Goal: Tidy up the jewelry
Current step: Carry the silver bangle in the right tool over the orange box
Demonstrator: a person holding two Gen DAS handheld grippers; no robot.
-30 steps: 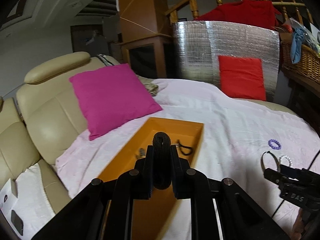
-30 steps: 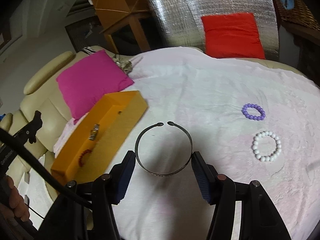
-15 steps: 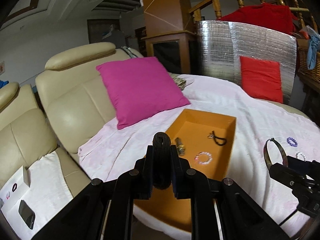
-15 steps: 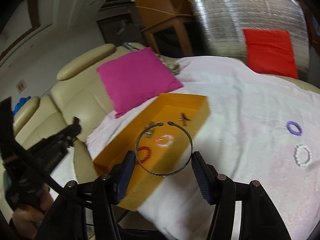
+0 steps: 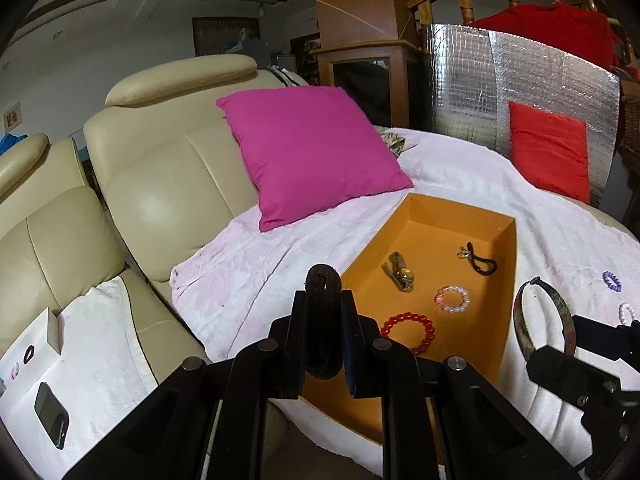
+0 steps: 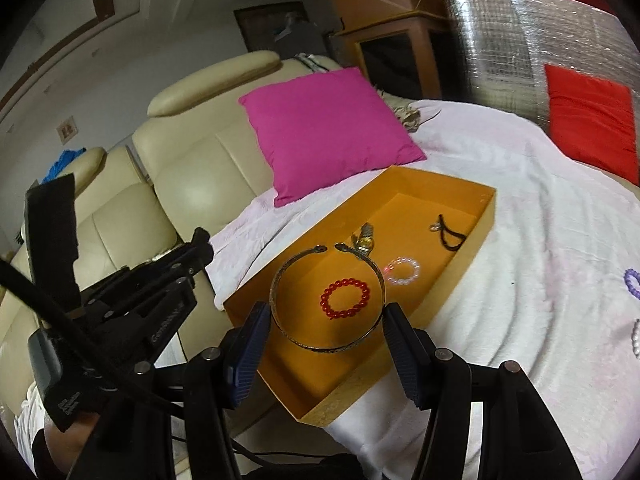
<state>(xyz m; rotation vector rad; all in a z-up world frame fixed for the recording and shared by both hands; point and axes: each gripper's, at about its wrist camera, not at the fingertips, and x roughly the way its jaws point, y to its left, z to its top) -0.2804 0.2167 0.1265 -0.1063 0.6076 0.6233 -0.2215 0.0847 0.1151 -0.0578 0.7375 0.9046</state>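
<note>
My left gripper (image 5: 323, 328) is shut on a dark braided cord bracelet (image 5: 322, 320), held near the orange box's near left corner. My right gripper (image 6: 327, 334) is shut on an open metal bangle (image 6: 326, 300) and holds it above the orange box (image 6: 486, 208), over the red bead bracelet (image 6: 346, 298). The bangle also shows in the left wrist view (image 5: 546, 320). In the box (image 5: 506, 300) lie a red bead bracelet (image 5: 408, 332), a clear pink bead bracelet (image 5: 452, 299), a black cord piece (image 5: 480, 263) and a metal watch-like piece (image 5: 400, 276).
The box sits on a white-pink sheet (image 6: 540, 240). A purple bracelet (image 5: 612, 281) and a white bead bracelet (image 5: 626, 312) lie on it to the right. A magenta cushion (image 5: 316, 152) leans on the cream sofa (image 5: 160, 168). A phone (image 5: 51, 414) lies at the lower left.
Both grippers have moved left and back with their loads. The right gripper carried the bangle from the sheet to above the box. The left gripper has drawn back from over the box.
</note>
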